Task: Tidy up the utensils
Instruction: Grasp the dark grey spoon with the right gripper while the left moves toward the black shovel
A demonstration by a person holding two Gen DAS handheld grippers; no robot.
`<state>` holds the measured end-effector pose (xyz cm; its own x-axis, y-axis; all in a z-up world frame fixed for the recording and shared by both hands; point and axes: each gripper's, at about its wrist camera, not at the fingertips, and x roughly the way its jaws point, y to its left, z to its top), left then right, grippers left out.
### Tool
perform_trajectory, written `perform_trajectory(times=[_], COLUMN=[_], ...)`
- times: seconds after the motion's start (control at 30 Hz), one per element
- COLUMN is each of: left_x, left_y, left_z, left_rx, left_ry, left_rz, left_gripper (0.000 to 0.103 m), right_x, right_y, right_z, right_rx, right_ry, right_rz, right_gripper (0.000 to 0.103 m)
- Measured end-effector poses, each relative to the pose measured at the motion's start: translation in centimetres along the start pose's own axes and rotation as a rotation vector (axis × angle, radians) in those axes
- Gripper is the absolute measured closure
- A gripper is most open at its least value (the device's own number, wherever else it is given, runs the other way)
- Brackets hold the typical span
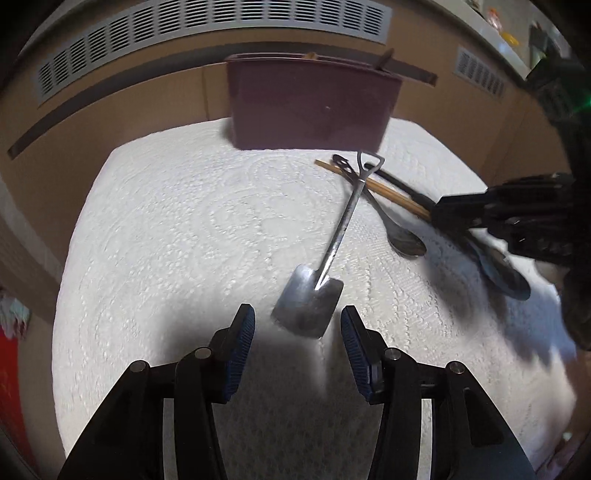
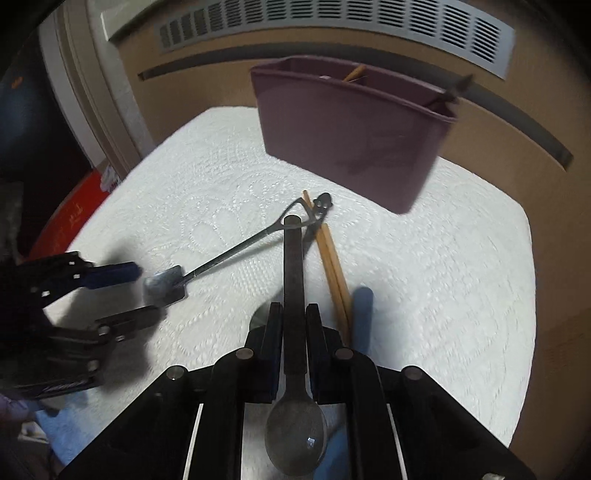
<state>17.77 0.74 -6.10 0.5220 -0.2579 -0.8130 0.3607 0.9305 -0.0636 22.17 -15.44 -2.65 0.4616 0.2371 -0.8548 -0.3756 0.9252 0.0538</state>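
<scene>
A purple organizer box [image 1: 310,103] [image 2: 351,136] stands at the back of the white lace cloth [image 1: 184,221]. In the left wrist view, my left gripper [image 1: 297,321] is open, and the blade of a shovel-shaped metal spoon [image 1: 308,306] lies between its fingertips, untouched. My right gripper [image 2: 293,332] is shut on the handle of a dark spoon [image 2: 295,435], whose bowl points back toward the camera. A pair of wooden chopsticks [image 2: 334,269] [image 1: 388,192] and another metal spoon [image 1: 406,240] lie beside it. The left gripper [image 2: 147,295] flanks the shovel spoon [image 2: 221,254].
The box holds a chopstick [image 2: 354,72] and a dark utensil [image 2: 456,90] sticking out of its compartments. A brown wall with a vent grille [image 1: 221,33] rises just behind the box. A red object [image 2: 70,218] sits beyond the cloth's left edge.
</scene>
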Motion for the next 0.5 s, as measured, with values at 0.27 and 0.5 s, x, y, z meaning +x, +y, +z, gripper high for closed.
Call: perform_trajectory(times=[0.27, 0.5], left_x=[-0.6, -4.8], left_y=[-1.2, 0.1], left_z=[0.4, 1.6], left_rx=[0.067, -0.021], left_ry=[-0.052, -0.190], left_rz=[0.038, 0.040], left_gripper=[0.069, 0.070], right_x=[-0.7, 0.5], right_y=[-1.6, -0.7], right_z=[-2.0, -2.2], right_rx=[0.062, 0.041], right_ry=[-0.006, 0.017], right_rz=[0.012, 0.017], right_gripper=[0.092, 0.088])
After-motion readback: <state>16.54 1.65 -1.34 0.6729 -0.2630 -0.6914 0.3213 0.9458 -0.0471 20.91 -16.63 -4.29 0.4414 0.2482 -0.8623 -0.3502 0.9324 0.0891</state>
